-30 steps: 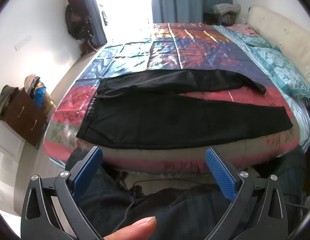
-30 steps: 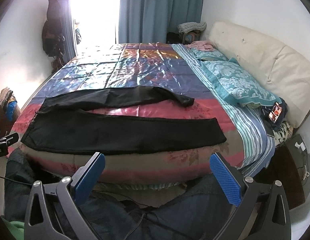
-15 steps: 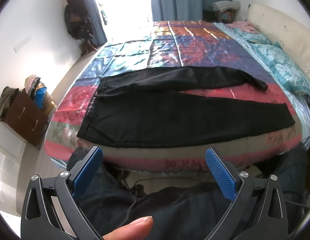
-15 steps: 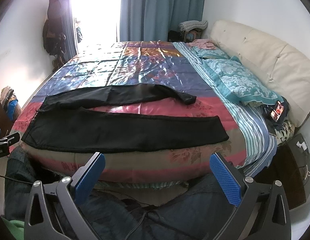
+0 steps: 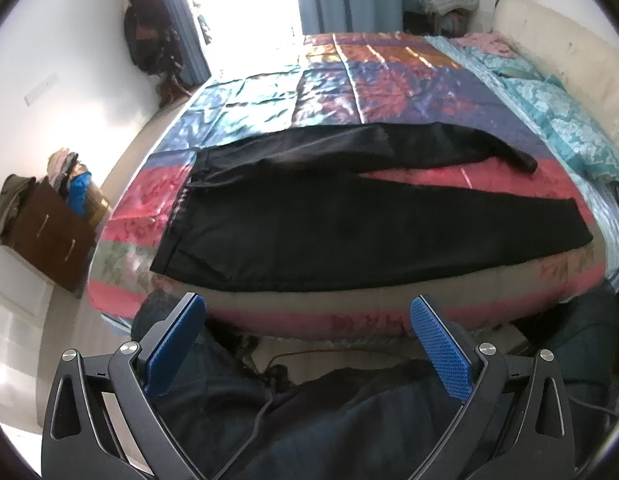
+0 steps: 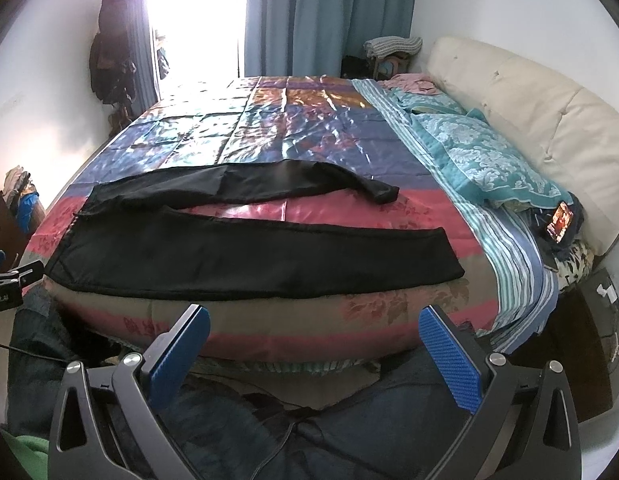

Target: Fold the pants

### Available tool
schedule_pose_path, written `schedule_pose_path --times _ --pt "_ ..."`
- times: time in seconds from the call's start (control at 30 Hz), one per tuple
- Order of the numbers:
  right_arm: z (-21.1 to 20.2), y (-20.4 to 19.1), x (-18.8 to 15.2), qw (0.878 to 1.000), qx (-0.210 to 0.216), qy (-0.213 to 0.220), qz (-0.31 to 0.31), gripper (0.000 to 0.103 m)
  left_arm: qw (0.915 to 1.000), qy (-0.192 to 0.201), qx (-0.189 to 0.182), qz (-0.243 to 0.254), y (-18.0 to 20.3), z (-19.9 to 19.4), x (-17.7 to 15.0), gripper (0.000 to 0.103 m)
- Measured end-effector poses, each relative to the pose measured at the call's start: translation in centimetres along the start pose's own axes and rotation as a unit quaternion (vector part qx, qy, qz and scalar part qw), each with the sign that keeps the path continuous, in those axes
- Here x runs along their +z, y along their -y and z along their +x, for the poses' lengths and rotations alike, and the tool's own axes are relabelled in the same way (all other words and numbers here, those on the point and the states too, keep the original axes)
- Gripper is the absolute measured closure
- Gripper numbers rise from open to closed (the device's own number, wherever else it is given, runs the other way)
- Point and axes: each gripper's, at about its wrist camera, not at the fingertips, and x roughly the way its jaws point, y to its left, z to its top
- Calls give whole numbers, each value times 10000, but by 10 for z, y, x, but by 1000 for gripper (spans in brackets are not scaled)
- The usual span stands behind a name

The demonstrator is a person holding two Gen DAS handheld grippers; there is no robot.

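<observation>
Near bed [image 5: 349,316] edge, both grippers [image 5: 307,338] [image 6: 314,347] gaping, empty; pants [image 5: 309,232] unfolded; next, reach far leg [image 6: 269,184].

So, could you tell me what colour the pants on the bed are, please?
Plain black pants; clearest in the right wrist view.

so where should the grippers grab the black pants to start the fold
Probably the far leg, which lies splayed away from the near leg. Take its cuff with the right gripper and its waistband corner with the left gripper, reaching over from the near edge of the bed, then bring it onto the near leg. Both grippers are open and off the pants.
</observation>
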Motion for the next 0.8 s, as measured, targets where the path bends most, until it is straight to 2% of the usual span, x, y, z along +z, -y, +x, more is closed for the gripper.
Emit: schedule_pose_path --times 0.2,0.43,0.53,0.67,0.8 --pt "5 -5 5 9999 -52 96 -102 0 9999 69 -86 89 3 1 2 0" --pt "13 -1 10 9997 -158 186 -40 0 9994 287 37 182 6 5 13 0" --pt "16 -1 14 9997 33 231 -39 0 9989 449 -65 125 7 5 19 0" --pt "13 -11 22 9970 368 647 -231 0 9958 880 -246 104 12 0 33 0" --pt "19 -27 35 9907 767 1060 -361 0 9950 852 -481 208 28 12 45 0"
